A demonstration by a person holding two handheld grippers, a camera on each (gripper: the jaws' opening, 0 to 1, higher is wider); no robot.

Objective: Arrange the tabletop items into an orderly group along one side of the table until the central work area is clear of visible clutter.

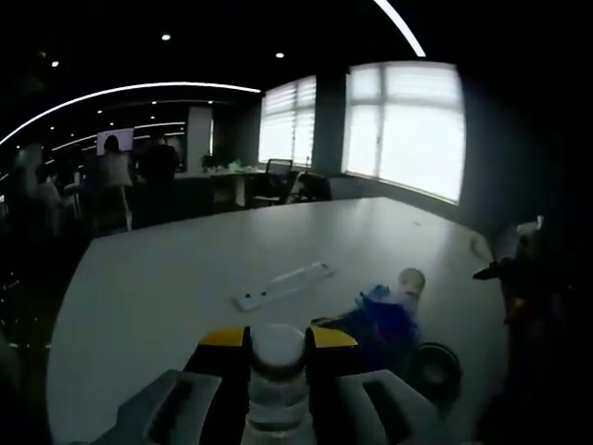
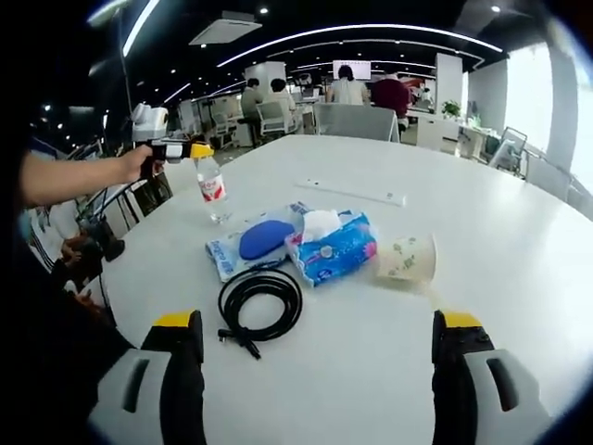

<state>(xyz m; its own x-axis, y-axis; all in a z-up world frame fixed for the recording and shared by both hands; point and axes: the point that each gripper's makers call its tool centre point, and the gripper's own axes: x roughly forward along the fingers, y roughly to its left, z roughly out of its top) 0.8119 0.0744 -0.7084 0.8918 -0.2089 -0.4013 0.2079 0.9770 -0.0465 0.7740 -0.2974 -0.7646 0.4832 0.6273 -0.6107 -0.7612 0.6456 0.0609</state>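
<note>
The left gripper (image 1: 278, 348) clamps a water bottle (image 1: 276, 371) by its neck between its fingers. The right gripper (image 2: 318, 345) is spread wide, empty, with a coiled black cable (image 2: 260, 301) on the table (image 2: 482, 222) just ahead of its fingers.

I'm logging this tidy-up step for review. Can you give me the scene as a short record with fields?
left claw: shut on water bottle, near the table edge
right claw: open, holding nothing
table: white
central clutter: coiled black cable, blue tissue pack, paper cup on its side
farther back: long white strip
</note>
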